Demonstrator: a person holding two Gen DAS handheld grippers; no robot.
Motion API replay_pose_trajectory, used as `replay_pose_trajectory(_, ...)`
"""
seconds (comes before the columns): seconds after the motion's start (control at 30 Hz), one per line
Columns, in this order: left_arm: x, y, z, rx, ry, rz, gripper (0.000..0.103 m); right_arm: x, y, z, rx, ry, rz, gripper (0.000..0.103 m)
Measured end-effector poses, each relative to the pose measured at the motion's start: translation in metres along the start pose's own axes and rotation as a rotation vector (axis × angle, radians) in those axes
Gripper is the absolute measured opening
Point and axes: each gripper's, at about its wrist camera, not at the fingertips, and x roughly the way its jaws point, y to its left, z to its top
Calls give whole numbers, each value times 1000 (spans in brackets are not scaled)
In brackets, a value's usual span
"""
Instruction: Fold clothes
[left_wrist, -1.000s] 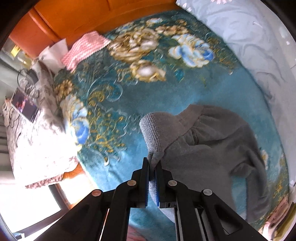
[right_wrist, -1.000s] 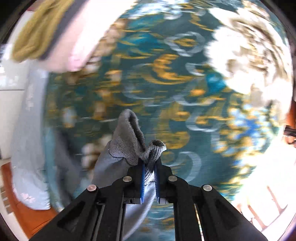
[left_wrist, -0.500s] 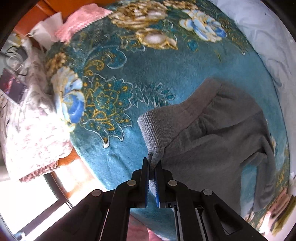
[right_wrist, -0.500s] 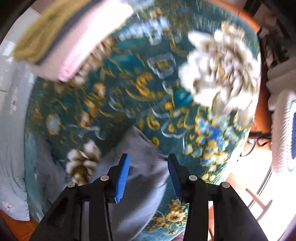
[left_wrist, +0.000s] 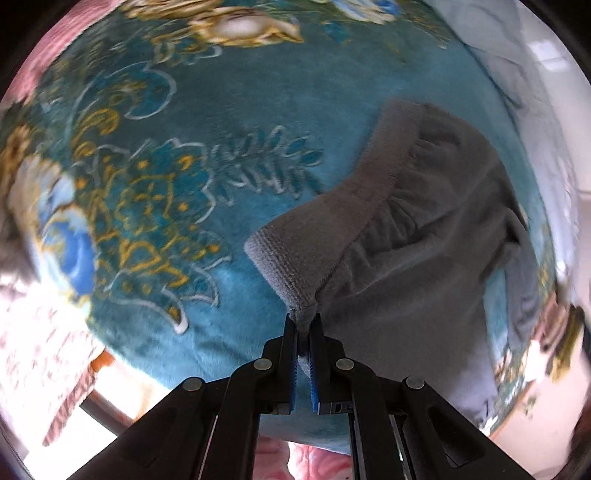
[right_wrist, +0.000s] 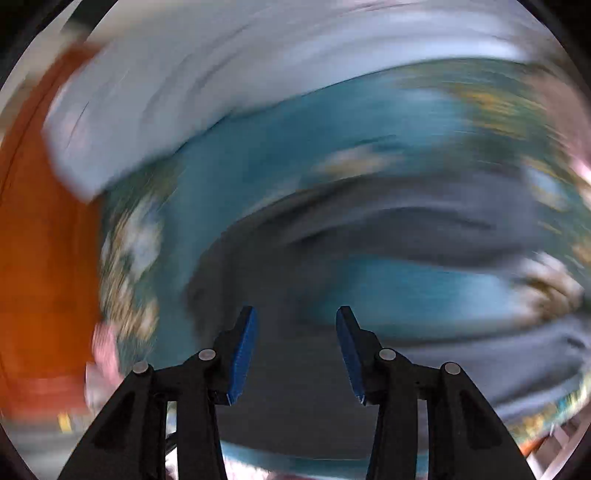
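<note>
A grey garment with a ribbed band lies on the teal flowered blanket. In the left wrist view my left gripper is shut on a corner of the ribbed band, close above the blanket. The right wrist view is smeared by motion: my right gripper stands open with nothing between its blue pads, and the grey garment spreads below and beyond it.
A pale blue-white pillow lies along the blanket's far right side and shows as a light band in the right view. Orange wood borders the bed. Pink knitted cloth sits at the far left corner.
The right gripper let go of the garment, opened and swung round over it. The left gripper sank toward the blanket, still holding the band corner.
</note>
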Motion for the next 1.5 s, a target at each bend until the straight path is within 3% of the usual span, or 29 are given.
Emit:
replay_pose_trajectory(0.17, 9, 13, 1, 10, 17, -81, 6, 131, 132, 13, -156, 213, 3, 46)
replay_pose_trajectory(0.27, 15, 25, 0, -7, 29, -130, 7, 188, 170, 7, -211, 297, -62, 49)
replay_pose_trajectory(0.3, 17, 29, -1, -18, 31, -146, 7, 206, 181, 6, -228, 320, -98, 56)
replay_pose_trajectory(0.37, 20, 37, -3, -42, 36, -181, 8, 232, 193, 6, -243, 321, -168, 57)
replay_pose_trajectory(0.5, 26, 53, -5, -85, 51, -243, 9, 245, 207, 17, -276, 262, -270, 57)
replay_pose_trajectory(0.6, 30, 62, -3, -100, 62, -259, 9, 257, 190, 33, -130, 330, -281, 57)
replay_pose_trajectory(0.73, 32, 63, 2, -100, 69, -267, 9, 268, 163, 55, 80, 304, -289, 57)
replay_pose_trajectory(0.87, 32, 65, 6, -92, 78, -266, 9, 285, 156, 60, 79, 333, -429, 56)
replay_pose_trajectory(0.93, 31, 63, 8, -87, 77, -268, 8, 286, 154, 60, 75, 339, -445, 27)
replay_pose_trajectory(1.03, 21, 53, 19, -51, 43, -266, 5, 277, 154, 64, 71, 335, -402, 13)
replay_pose_trajectory(1.1, 3, 50, 20, -32, -10, -295, 5, 264, 156, 70, 76, 321, -330, 11)
replay_pose_trajectory(1.23, -37, 58, 30, -21, -139, -307, 5, 217, 199, 86, -48, 223, -146, 11)
replay_pose_trajectory(1.37, -38, 98, 59, -169, -198, -262, 5, 236, 235, 92, -110, 251, -39, 11)
replay_pose_trajectory(1.5, -18, 133, 85, -299, -130, -236, 5, 278, 246, 77, -146, 312, -66, 17)
